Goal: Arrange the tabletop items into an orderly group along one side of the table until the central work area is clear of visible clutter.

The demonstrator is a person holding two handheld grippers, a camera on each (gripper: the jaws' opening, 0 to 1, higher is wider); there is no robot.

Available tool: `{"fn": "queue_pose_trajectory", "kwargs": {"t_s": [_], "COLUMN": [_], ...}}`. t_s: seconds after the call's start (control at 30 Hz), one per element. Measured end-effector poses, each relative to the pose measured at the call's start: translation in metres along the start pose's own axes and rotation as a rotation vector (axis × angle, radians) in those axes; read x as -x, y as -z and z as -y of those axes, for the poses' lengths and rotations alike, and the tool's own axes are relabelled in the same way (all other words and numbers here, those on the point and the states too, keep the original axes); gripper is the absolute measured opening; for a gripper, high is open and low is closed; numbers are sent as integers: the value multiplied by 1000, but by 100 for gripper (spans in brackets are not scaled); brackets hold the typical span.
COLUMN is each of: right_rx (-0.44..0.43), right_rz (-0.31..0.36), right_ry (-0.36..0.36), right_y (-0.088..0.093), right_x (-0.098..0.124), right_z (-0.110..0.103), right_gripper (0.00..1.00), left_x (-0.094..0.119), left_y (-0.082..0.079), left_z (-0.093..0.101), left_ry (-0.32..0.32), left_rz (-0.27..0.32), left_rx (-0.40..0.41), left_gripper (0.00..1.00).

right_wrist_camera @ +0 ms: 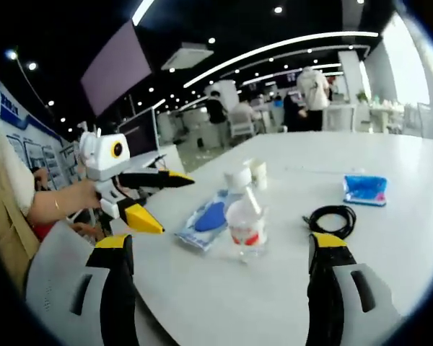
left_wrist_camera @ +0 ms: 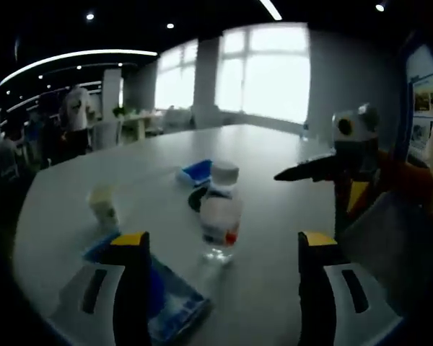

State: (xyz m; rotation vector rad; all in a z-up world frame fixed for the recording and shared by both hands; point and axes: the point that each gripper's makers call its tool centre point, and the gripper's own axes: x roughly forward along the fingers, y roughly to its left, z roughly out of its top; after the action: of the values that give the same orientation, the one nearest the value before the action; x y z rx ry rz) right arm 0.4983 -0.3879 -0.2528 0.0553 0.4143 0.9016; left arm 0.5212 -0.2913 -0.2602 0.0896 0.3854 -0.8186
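Note:
A clear water bottle (left_wrist_camera: pixel 220 222) with a red and blue label stands on the white table (left_wrist_camera: pixel 274 238), just ahead of my open left gripper (left_wrist_camera: pixel 224 239). A blue flat packet (left_wrist_camera: pixel 169 299) lies under its left jaw. Beyond are a small white cup (left_wrist_camera: pixel 103 205), a black cable (left_wrist_camera: pixel 197 199), a blue tissue pack (left_wrist_camera: pixel 197 171) and a white lid (left_wrist_camera: pixel 224 171). My right gripper (left_wrist_camera: pixel 317 189) hovers open at the right. In the right gripper view, the bottle (right_wrist_camera: pixel 247 223) stands between the spread jaws of my right gripper (right_wrist_camera: pixel 224 241), with the packet (right_wrist_camera: pixel 209 216), cable (right_wrist_camera: pixel 332 216) and tissue pack (right_wrist_camera: pixel 365 189) around it.
The left gripper (right_wrist_camera: pixel 177 205) hangs open over the table's edge at the left, held by a hand (right_wrist_camera: pixel 58 203). Two white cups (right_wrist_camera: pixel 247 174) stand behind the bottle. People (right_wrist_camera: pixel 314 90) and desks fill the far office. Bare table (right_wrist_camera: pixel 411 238) lies at the right.

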Motion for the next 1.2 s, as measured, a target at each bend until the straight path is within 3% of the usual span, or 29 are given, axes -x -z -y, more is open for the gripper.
{"fn": "queue_pose_trajectory", "kwargs": {"t_s": [0.33, 0.6, 0.8, 1.2], "right_rx": [34, 36, 39, 44], "right_rz": [-2, -6, -21, -46], "right_ry": [47, 75, 82, 92], "right_y": [-1, 0, 3, 8], "right_x": [0, 2, 2, 0], "right_z": [9, 15, 17, 21], "right_gripper": [100, 100, 100, 100], "left_x": [-34, -53, -67, -83], "left_y": [8, 8, 15, 9], "left_z": [-6, 0, 1, -5], "left_ry": [48, 58, 65, 99], "left_rz": [-9, 30, 7, 21], "left_rx": [62, 137, 101, -12], "left_gripper": [78, 73, 69, 53]}}
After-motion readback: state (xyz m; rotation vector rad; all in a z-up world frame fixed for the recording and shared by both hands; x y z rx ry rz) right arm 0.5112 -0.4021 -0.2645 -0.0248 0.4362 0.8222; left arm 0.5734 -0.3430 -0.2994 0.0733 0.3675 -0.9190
